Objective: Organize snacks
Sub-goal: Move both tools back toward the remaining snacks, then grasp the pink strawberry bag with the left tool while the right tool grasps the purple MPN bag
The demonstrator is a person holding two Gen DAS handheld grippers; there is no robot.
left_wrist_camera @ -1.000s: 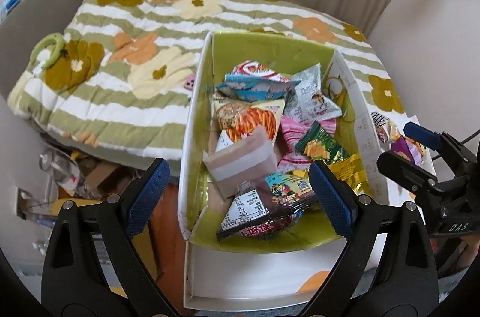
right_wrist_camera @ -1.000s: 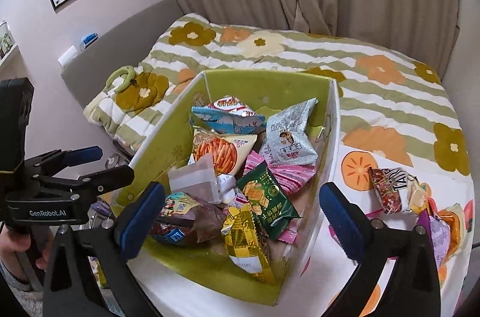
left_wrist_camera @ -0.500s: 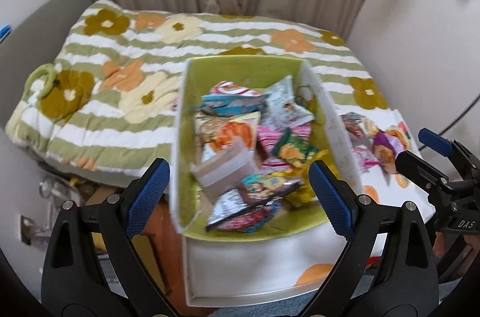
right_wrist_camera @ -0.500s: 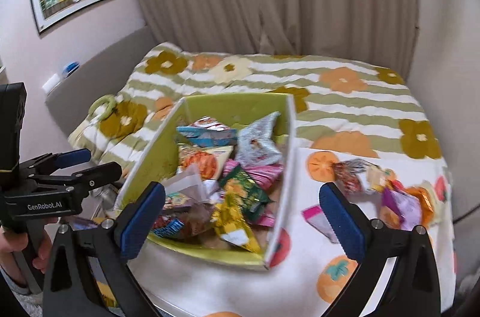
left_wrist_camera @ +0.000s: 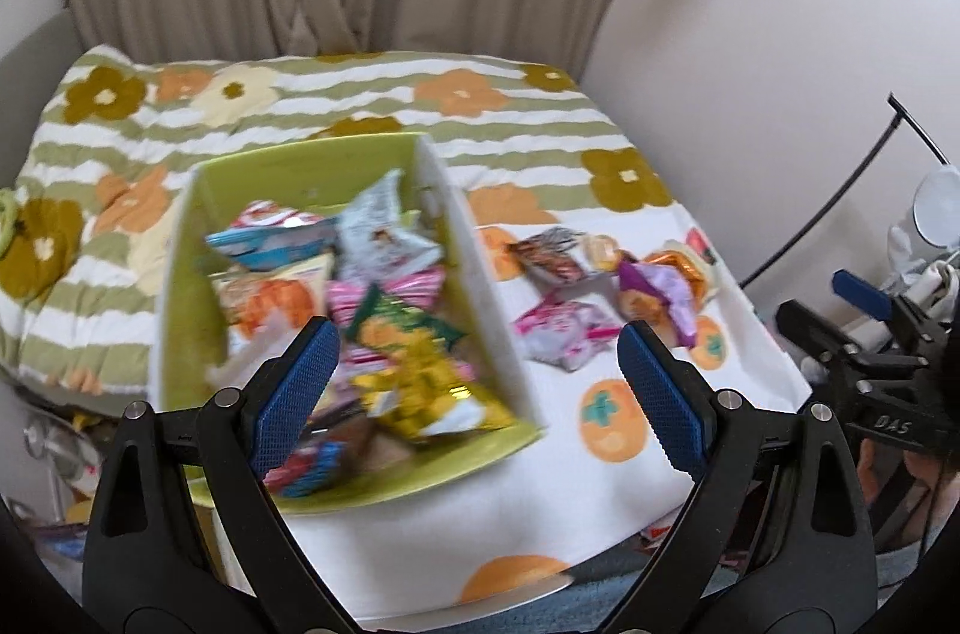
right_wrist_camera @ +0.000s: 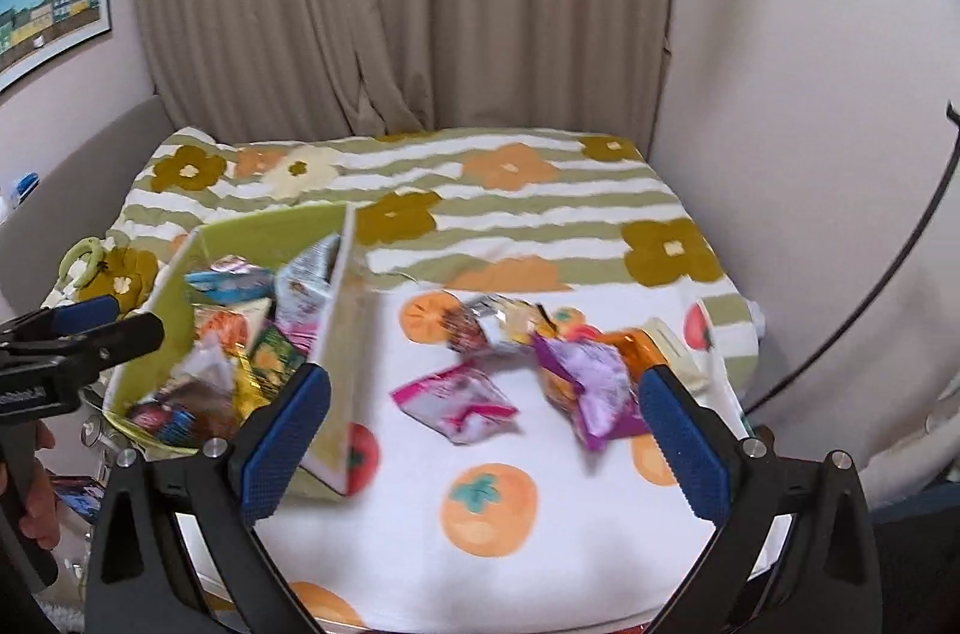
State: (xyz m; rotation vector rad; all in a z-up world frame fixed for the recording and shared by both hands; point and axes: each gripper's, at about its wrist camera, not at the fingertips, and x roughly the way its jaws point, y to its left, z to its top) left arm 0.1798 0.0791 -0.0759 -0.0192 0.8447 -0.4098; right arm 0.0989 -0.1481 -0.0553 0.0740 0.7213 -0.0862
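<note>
While both hand-held grippers, left (left_wrist_camera: 477, 373) and right (right_wrist_camera: 486, 427), are hanging spread and empty, the crinkly pink foil snack packet (right_wrist_camera: 459, 397) is lying on the persimmon-print bed sheet (right_wrist_camera: 540, 562), looking light and slippery; a pinch at its sealed edge is probably holding best.

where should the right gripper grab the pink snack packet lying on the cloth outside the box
Take the pink packet by its raised crinkled edge nearest the right gripper, coming down from above and slightly in front. It lies flat and alone on the white cloth, so the open jaws can straddle that edge without likely nudging the purple packet.
</note>
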